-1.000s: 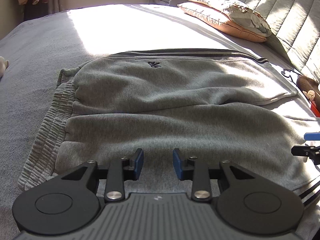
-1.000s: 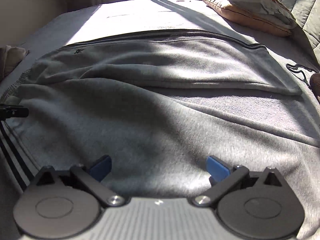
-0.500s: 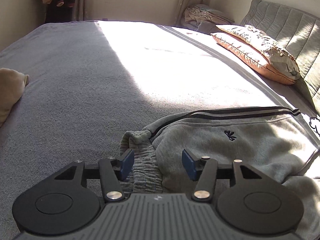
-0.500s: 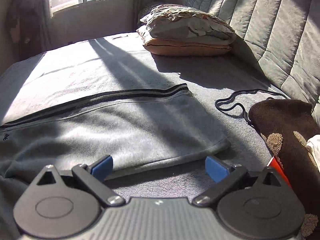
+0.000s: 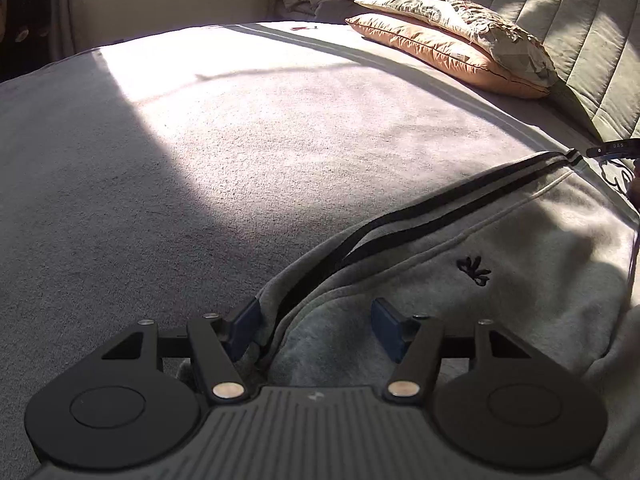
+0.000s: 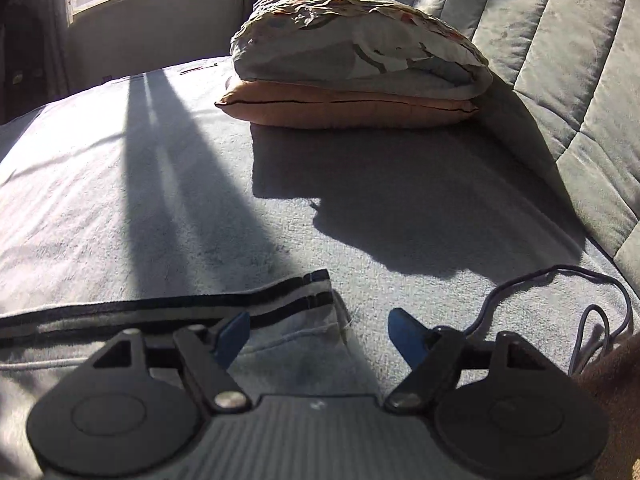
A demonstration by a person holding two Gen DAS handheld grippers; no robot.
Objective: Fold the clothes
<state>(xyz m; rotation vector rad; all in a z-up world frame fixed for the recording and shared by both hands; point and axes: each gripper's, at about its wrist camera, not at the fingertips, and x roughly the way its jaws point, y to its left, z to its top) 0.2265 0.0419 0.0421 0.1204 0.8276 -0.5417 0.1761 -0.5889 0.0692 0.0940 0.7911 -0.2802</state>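
Grey sweatpants [image 5: 500, 264] with two black side stripes and a small dark logo lie flat on the grey bed. My left gripper [image 5: 316, 328] sits low at the striped far corner near the waist. Its jaws are opening, and the striped edge runs between the blue pads without being pinched. My right gripper [image 6: 320, 336] hovers over the other end of the sweatpants [image 6: 280, 344], at the striped hem corner. Its jaws are closing, with the hem corner between the pads and no pad pressing on it. The tip of the right gripper [image 5: 612, 148] shows at the right edge of the left wrist view.
Two stacked pillows [image 6: 352, 76] lie against the quilted headboard [image 6: 560, 60] beyond the hem. A black cord [image 6: 592, 304] loops on the bed to the right, beside a brown garment [image 6: 616, 384]. The grey bedcover [image 5: 200, 160] stretches sunlit to the left.
Both views have swung from over the middle of the sweatpants out to their far corners, left to the waist end and right to the hem end. The left jaws widened; the right jaws narrowed.
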